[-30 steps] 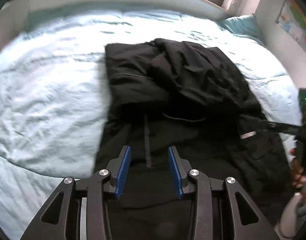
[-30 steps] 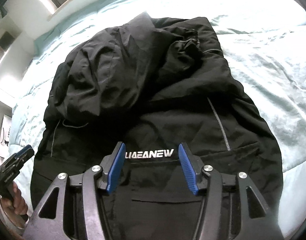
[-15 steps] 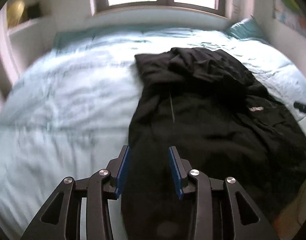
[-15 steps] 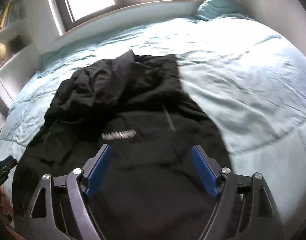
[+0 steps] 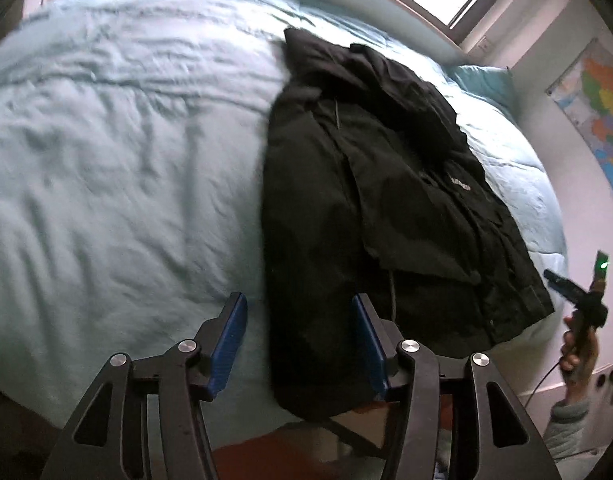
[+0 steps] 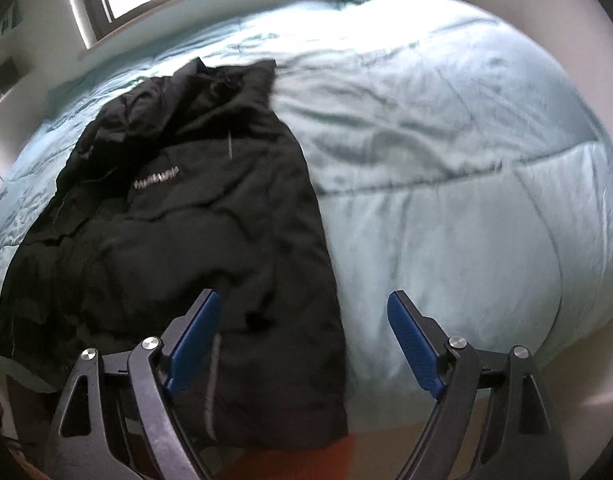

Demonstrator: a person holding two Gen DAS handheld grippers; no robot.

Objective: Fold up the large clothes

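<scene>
The black padded jacket with white chest lettering point(image 5: 386, 208) lies lengthwise on the pale blue quilted bed cover point(image 5: 118, 168), its hem hanging over the near edge of the bed. It lies ahead of both grippers, its sleeves and hood bunched in a loose heap at the far end.

The left gripper point(image 5: 298, 344) has just been opening its jaws; they stand apart with the jacket's left hem corner showing in the gap, the blue pads not pressing on it. The right gripper point(image 6: 306, 340) has also just been opening and stands wide, straddling the jacket's right edge, with bare cover under its right finger and nothing held.

The main risk, as I judge it, is an uneven pinch. If either gripper closes where it now hovers, it may catch only the top layer, or take cover along with cloth, and the fold would drag the bedding. The slippery shell could also slide out mid-lift. The untidy heap at the far end may spread and leave the fold lopsided, and the overhanging hem could pull the jacket off the bed.
</scene>
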